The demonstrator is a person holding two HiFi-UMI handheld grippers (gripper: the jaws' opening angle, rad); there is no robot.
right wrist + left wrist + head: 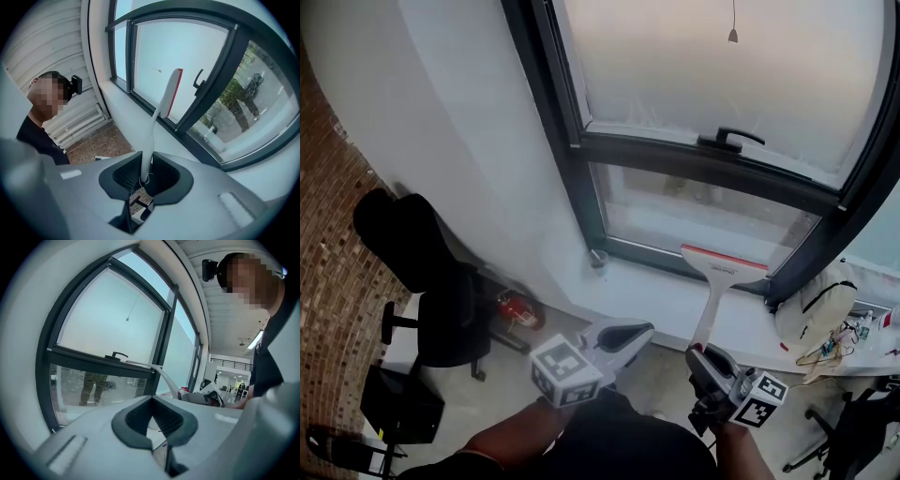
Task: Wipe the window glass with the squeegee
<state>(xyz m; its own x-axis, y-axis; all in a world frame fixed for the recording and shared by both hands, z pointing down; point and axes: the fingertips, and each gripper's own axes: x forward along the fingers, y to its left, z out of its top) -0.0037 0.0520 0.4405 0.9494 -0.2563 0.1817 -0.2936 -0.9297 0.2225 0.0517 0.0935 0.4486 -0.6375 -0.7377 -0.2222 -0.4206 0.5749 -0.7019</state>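
Note:
The squeegee (722, 261) is white with a red blade strip. Its head sits at the bottom edge of the lower window pane (694, 211), just above the sill. The long handle runs down into my right gripper (701, 354), which is shut on the handle end. In the right gripper view the squeegee (161, 105) rises from between the jaws (144, 176) toward the dark-framed window. My left gripper (628, 336) hovers left of it, below the sill, shut with nothing held. From the left gripper (157, 420) view the squeegee (159, 371) crosses in front of the glass.
A black window handle (729, 139) sits on the upper sash. The white sill (656, 300) carries a small cup (598, 258) at left, and a white bag with clutter (825, 314) at right. A black office chair (422, 281), a red object (517, 309) and a black box (398, 403) stand below left.

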